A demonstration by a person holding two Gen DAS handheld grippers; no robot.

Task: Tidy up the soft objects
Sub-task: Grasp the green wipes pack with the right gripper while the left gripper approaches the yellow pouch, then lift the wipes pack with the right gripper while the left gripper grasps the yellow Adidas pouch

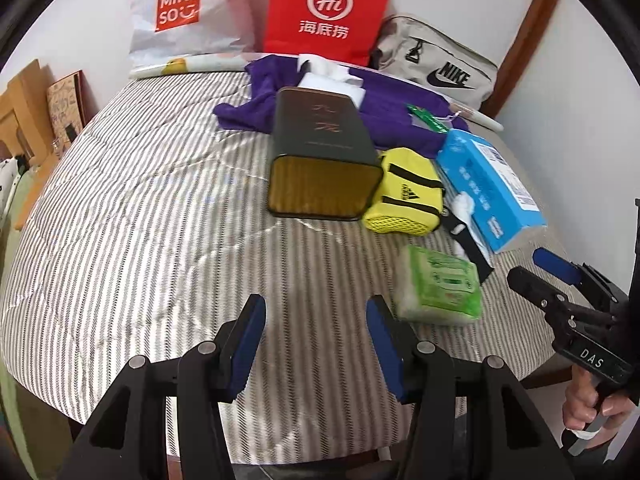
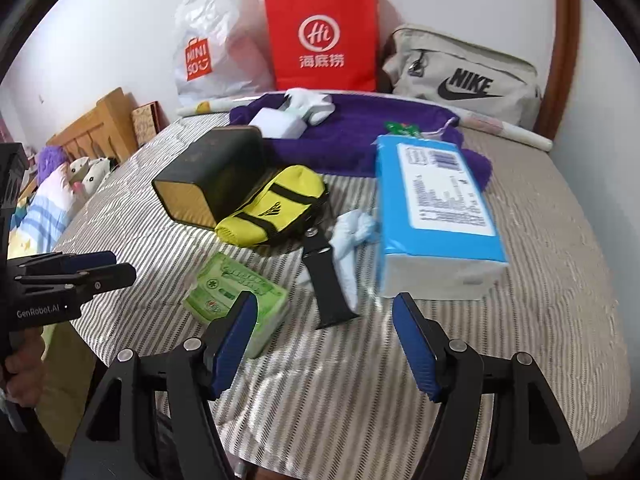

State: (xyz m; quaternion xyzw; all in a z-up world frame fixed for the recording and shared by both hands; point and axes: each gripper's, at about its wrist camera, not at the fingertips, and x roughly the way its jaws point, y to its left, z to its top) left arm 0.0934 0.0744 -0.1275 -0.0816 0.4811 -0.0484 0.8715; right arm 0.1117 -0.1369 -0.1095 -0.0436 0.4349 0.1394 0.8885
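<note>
- Left gripper (image 1: pixel 316 320) hangs over the striped bedspread (image 1: pixel 140 220) with its blue-padded jaws spread wide, nothing between them.
- Right gripper (image 2: pixel 324 320) is the same deal: wide open, empty, hovering near the bed's front edge.
- Green plastic-wrapped tissue pack (image 2: pixel 236 300) lies flat just in front of the right gripper's left finger, closest soft thing to both tools.
- Yellow fabric pouch with black straps (image 2: pixel 276 208) leans against the dark rectangular tin with a gold end (image 2: pixel 208 176).
- Big blue-and-white tissue pack (image 2: pixel 436 216) sits to the right, with a crumpled pale blue cloth (image 2: pixel 352 236) and a black strap (image 2: pixel 328 284) beside it.
- Purple fuzzy towel (image 2: pixel 352 136) is spread further back, a white sock (image 2: pixel 312 104) on top of it.
- Against the wall: white Miniso plastic bag (image 2: pixel 216 48), red paper bag (image 2: pixel 320 36), beige Nike bag (image 2: pixel 464 76).
</note>
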